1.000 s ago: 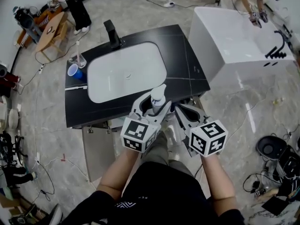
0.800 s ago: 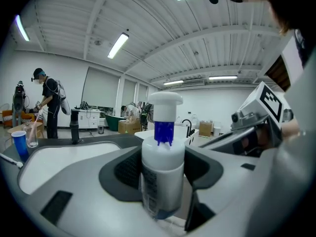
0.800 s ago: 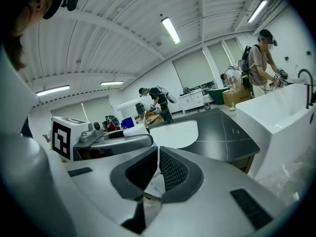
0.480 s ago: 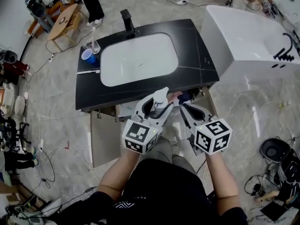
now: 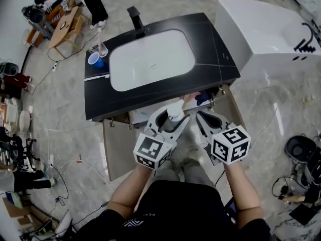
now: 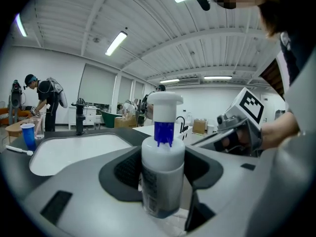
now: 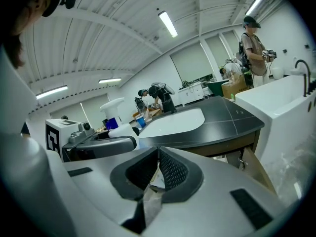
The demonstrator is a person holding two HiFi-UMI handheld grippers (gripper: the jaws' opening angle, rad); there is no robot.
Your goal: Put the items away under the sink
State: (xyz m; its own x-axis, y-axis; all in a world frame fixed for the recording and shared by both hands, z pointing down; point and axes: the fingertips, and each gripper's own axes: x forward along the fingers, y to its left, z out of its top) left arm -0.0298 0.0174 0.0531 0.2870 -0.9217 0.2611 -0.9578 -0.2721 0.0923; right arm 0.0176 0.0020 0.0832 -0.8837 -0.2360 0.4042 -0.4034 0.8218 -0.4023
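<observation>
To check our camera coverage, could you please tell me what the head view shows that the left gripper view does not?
Only the head view shows the open cabinet doors under the counter and the floor. Only the left gripper view shows the ceiling lights and the blue pump collar. Both show the bottle in the left gripper, the sink and the blue cup.

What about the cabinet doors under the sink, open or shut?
Open: the left door and right door both swing outward beneath the black countertop.
</observation>
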